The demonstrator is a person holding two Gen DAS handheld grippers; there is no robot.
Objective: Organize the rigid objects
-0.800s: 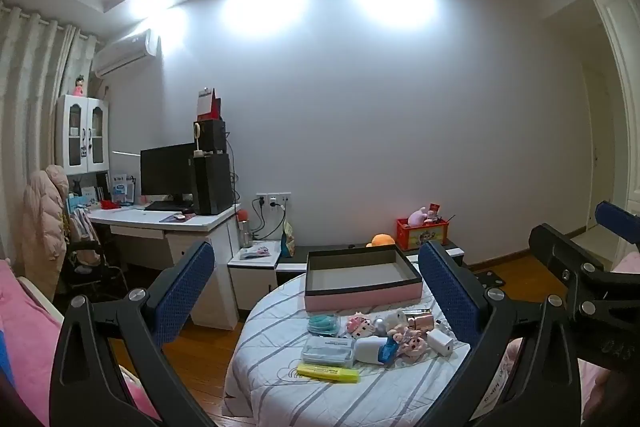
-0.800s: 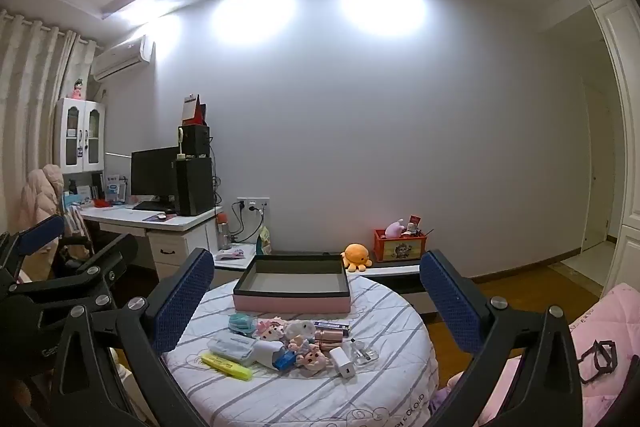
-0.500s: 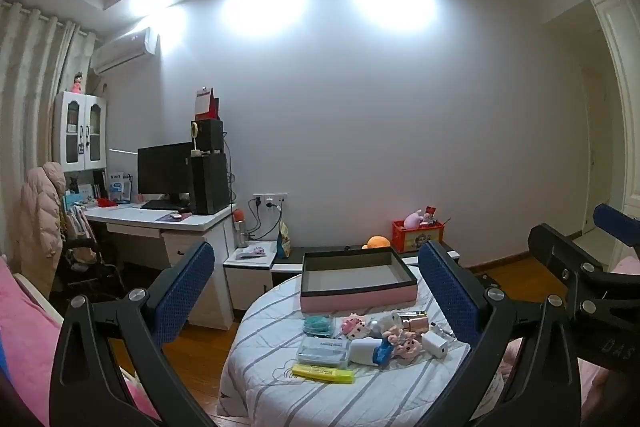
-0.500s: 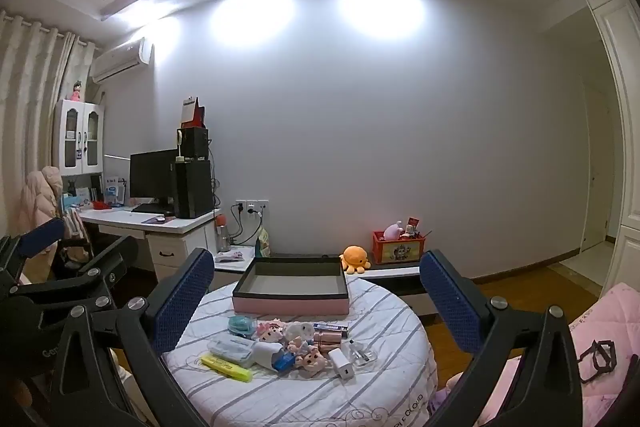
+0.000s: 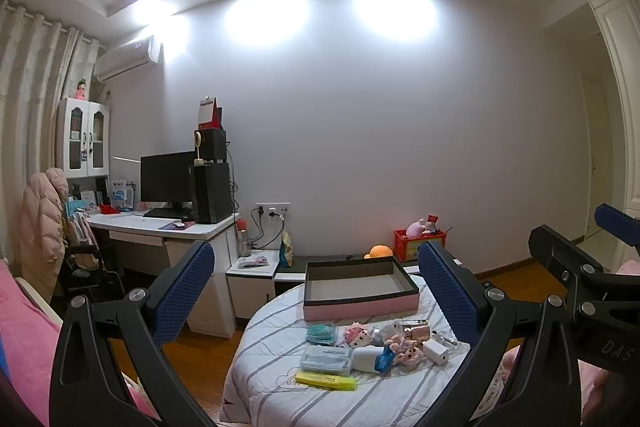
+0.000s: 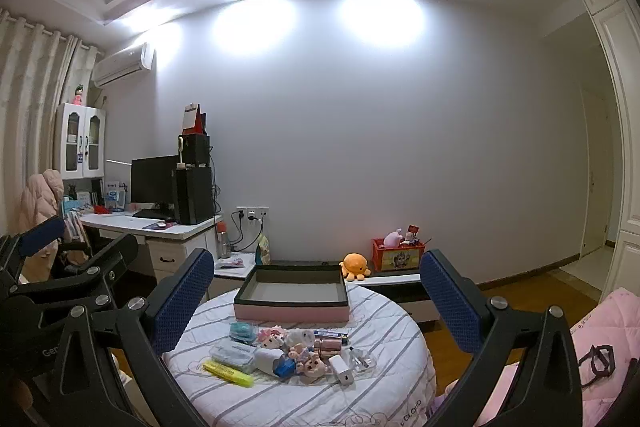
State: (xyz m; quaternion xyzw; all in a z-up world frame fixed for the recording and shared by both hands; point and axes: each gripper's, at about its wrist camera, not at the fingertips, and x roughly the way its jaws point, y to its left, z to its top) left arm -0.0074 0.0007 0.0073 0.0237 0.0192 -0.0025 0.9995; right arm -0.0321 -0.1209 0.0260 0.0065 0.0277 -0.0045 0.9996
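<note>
A round table with a striped cloth (image 5: pixel 272 355) (image 6: pixel 384 387) carries a pink box with a dark rim (image 5: pixel 360 289) (image 6: pixel 292 297), which holds nothing. In front of it lies a cluster of small items: a yellow highlighter (image 5: pixel 326 381) (image 6: pixel 228 373), a clear case (image 5: pixel 326 359), a white charger (image 5: pixel 436 351) (image 6: pixel 341 369), small figurines (image 6: pixel 308 355). My left gripper (image 5: pixel 316 291) and right gripper (image 6: pixel 316 291) both stand open, level, well short of the table, with nothing between their fingers. The right gripper shows at the left wrist view's right edge.
A white desk (image 5: pixel 160 227) with a monitor and a computer tower stands at the left. A low shelf behind the table carries an orange plush (image 6: pixel 356 265) and a red crate (image 6: pixel 398 255). Pink bedding (image 6: pixel 600 339) with glasses lies at the right. Wooden floor surrounds the table.
Both views have shifted slightly; the table and box sit a little lower and further left in the left wrist view. Both grippers stay wide open.
</note>
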